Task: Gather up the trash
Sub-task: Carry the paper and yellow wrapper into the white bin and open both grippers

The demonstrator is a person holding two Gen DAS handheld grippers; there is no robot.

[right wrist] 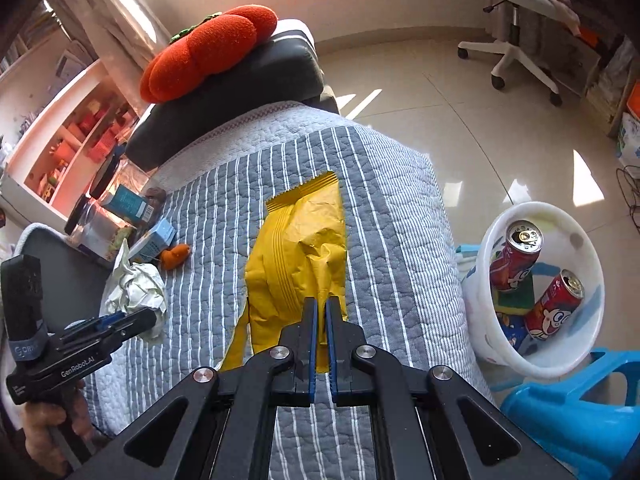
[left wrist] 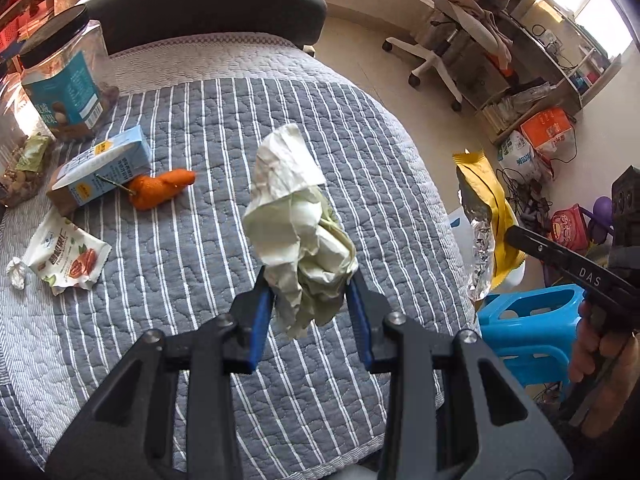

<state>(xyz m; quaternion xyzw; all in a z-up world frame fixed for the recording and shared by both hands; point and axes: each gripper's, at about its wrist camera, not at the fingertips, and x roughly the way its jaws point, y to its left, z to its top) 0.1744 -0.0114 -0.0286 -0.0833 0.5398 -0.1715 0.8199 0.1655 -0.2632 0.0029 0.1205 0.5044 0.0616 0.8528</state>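
Both grippers carry trash above the striped quilt (left wrist: 168, 128).
Left gripper (left wrist: 310, 286) clamps crumpled tissue (left wrist: 298, 224); right gripper (right wrist: 322, 308) pinches a yellow snack wrapper (right wrist: 300, 256), white bin (right wrist: 592, 280) at frame right.

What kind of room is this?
Likely a lived-in home living room or study: a quilt-covered sofa with a plush cushion, an office chair draped in clothes, cluttered shelves.

The left hand-held gripper (left wrist: 310, 284) tilts steeply downward, jaws part-closed in a grip. The right hand-held gripper (right wrist: 322, 306) tilts likewise, jaws pinched shut.
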